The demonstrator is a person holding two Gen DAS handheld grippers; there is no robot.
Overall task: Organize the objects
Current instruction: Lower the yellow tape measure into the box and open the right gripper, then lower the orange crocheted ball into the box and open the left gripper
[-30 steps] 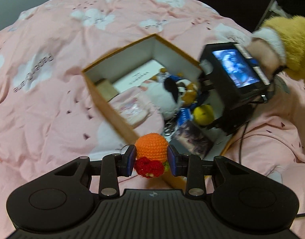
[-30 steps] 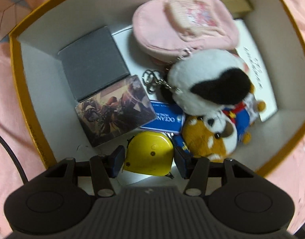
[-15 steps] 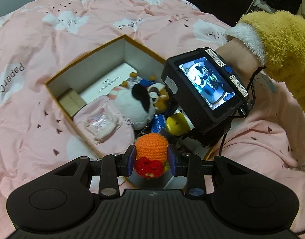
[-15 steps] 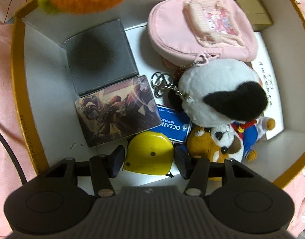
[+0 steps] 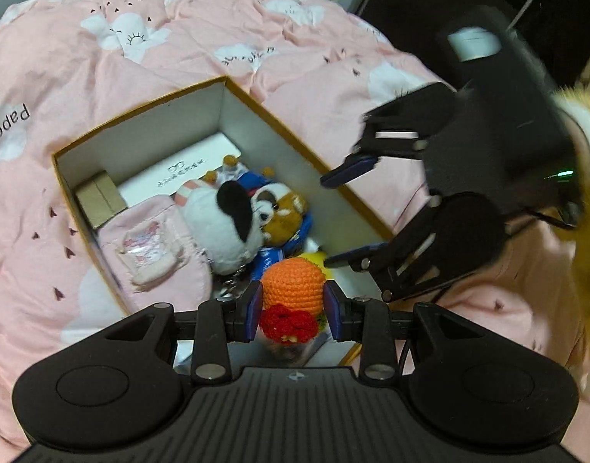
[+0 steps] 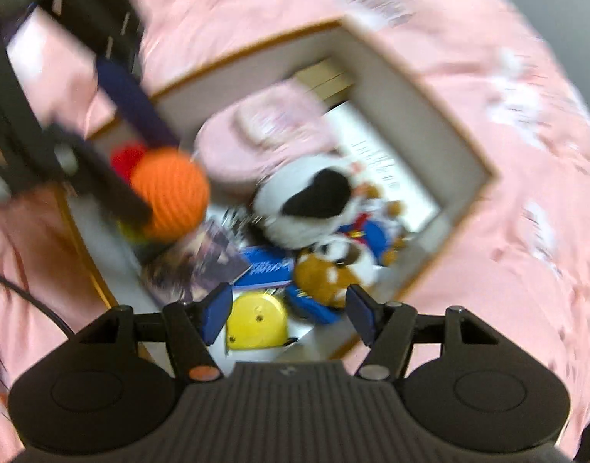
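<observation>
Currently left tongs (image 5: 294, 310) clamp the orange crochet ball (image 5: 294, 283) above the box (image 5: 140, 110) at its 6 o'clock edge; not yet dropped. Right tongs (image 6: 287, 308) gape empty; yellow tape measure (image 6: 256, 322) already lies inside beside plush toys (image 5: 252, 212). Judged nearly complete.

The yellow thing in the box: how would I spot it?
Find the open box on the pink bedspread. At its near end, beside the brown plush, lies the yellow thing: smooth, hard-looking plastic among soft toys and flat cards.
</observation>
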